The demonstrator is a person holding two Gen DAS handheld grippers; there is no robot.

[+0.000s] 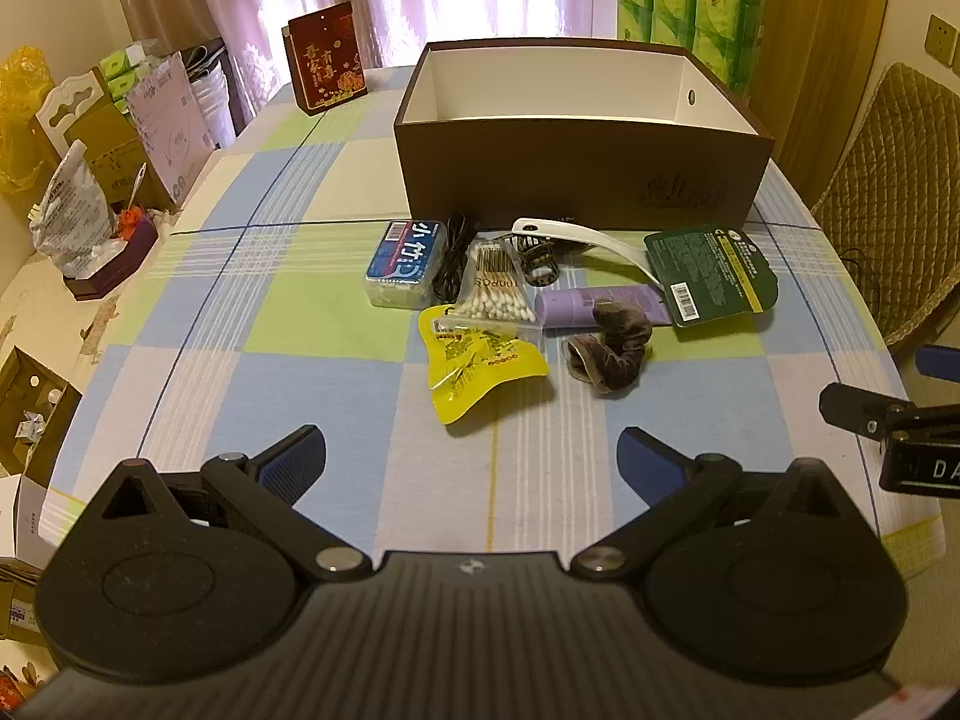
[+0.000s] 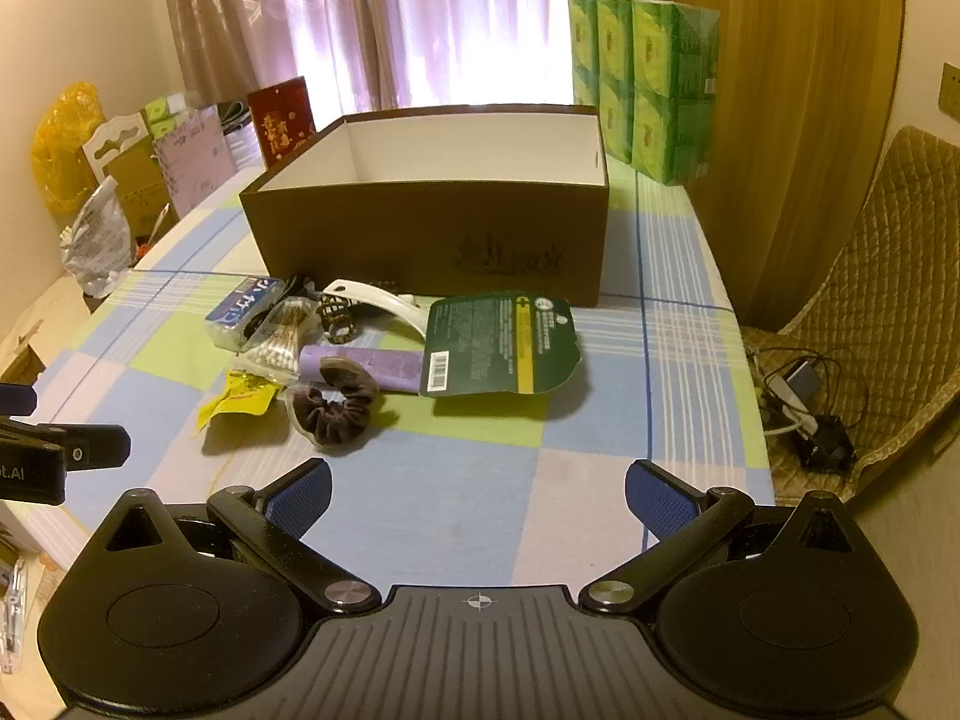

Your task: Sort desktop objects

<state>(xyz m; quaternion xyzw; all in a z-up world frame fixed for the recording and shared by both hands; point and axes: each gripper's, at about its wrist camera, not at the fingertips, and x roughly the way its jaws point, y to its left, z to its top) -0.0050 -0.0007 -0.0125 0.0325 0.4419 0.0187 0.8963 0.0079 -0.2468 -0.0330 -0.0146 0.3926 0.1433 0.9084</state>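
Both the left gripper [image 1: 471, 462] and right gripper [image 2: 477, 495] hovered with jaws released, short of the clutter beside the brown box [image 1: 582, 174].

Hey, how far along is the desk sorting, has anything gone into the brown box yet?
Nothing looks done: the brown box shows only bare white walls inside, though its floor is hidden. Nothing is in hand; the left gripper and right gripper are both open, short of the pile. Still left on the tablecloth: yellow packet, cotton swabs, blue pack, scrunchie, purple tube, green card.
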